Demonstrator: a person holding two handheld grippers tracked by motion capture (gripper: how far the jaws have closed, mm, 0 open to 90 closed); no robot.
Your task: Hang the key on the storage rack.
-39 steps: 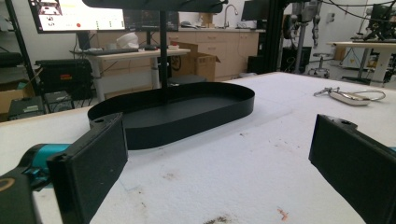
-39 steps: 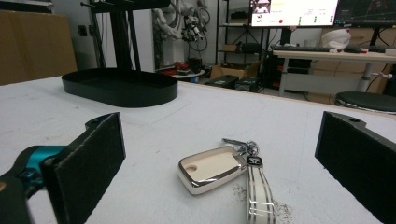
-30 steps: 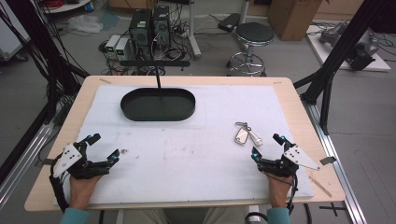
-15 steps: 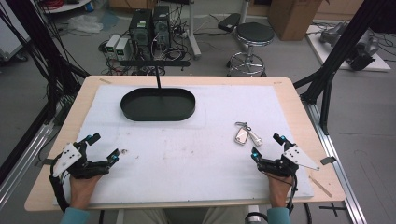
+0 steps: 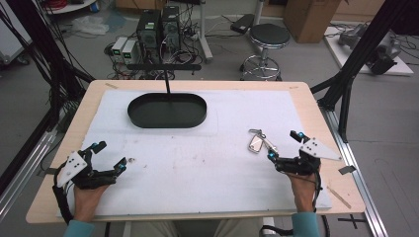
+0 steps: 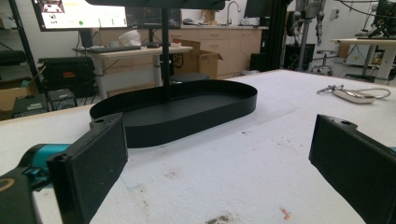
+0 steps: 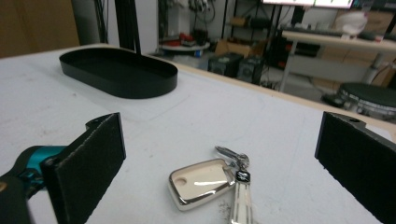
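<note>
1. High view: white foam-covered surface (image 5: 197,163) on a light wooden tabletop. A black oval metal tray (image 5: 167,110) sits toward the far left-centre, long axis running left to right. A silver key fob with keys on a ring (image 5: 258,142) lies right of centre, well apart from the tray.
2. The high view takes in both hands at once; each gripper view gives close detail over its own jaws.
3. Right gripper view: the fob (image 7: 201,183) is glossy, cream-silver, rounded-rectangular, lying flat between the two jaws' lines of sight, touching neither. A flat key blade (image 7: 242,200) runs toward the camera; the ring end (image 7: 232,156) points away (toward the far edge).
4. Left gripper view: tray wall (image 6: 196,119) seen side-on, low rim, a thin black post rising behind it. The fob (image 6: 355,94) shows small at far right.
5. Left gripper (image 5: 109,157): held low near the front-left corner, hand (image 5: 88,196) behind it, jaws spread wide, nothing between them.
6. Right gripper (image 5: 283,146): near the front right, just beside the fob, aimed toward it; jaws spread wide, nothing gripped.
</note>
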